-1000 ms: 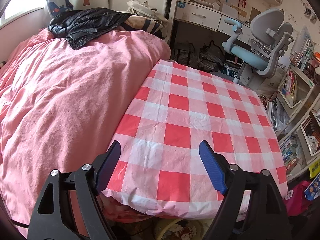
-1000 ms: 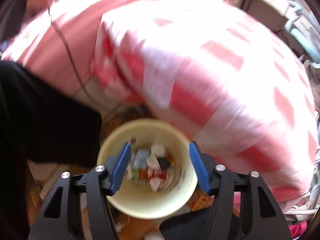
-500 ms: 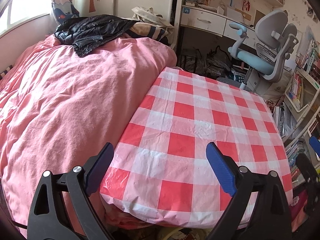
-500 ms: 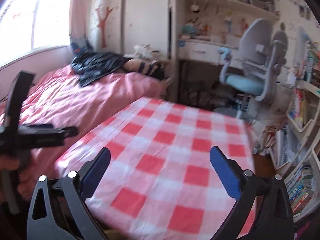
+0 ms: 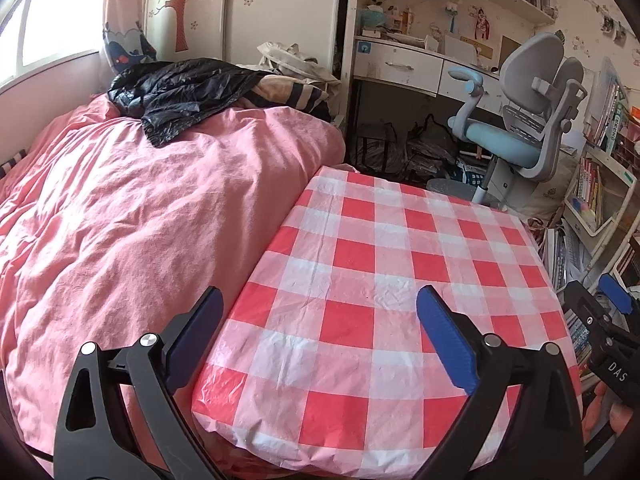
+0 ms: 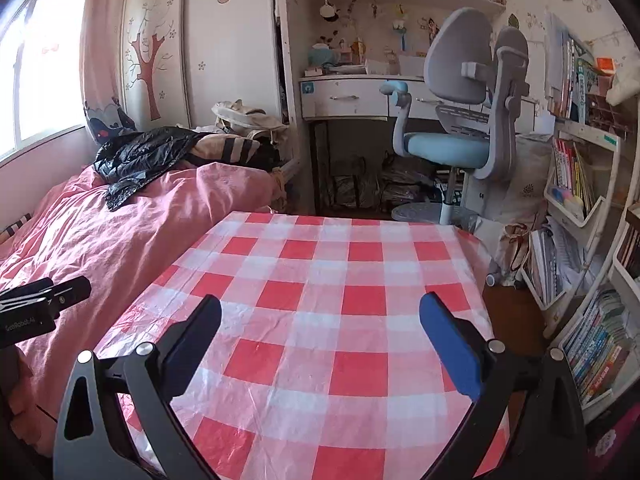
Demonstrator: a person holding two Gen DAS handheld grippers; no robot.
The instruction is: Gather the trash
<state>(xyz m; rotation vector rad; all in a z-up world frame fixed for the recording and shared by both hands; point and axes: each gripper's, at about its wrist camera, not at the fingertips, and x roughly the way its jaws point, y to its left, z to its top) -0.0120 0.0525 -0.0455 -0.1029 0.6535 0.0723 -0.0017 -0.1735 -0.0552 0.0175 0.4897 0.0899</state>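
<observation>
Facing the room from the near end of the table [image 5: 360, 280], you have the bed [image 5: 120, 240] as the biggest thing in view. It lies along the table's left side, touching it, under a rumpled pink cover. The table itself wears a red and white check cloth, creased in places, with its top bare in both views.

Beyond the table's far end stands the desk [image 5: 400, 66], white, with drawers and cluttered shelves above it. To the table's right are the bookshelves [image 6: 580, 184], packed with books and papers. The chair [image 5: 520, 128], grey with a blue seat, stands past the table's far right corner, in front of the desk. A black jacket [image 5: 176, 96] lies crumpled on the bed, well beyond the table's far left corner, with a striped cushion just beside it.

Your left gripper [image 5: 320, 300] hovers over the table's near left corner. Its jaws have just been opening and stand wide apart, with nothing between them but the cloth and the bed's edge below. Your right gripper [image 6: 320, 306] hovers over the table's near end, further to the right. Its jaws have also just been opening and gape wide, gripping nothing.

Where the trash is you cannot tell from either view.
</observation>
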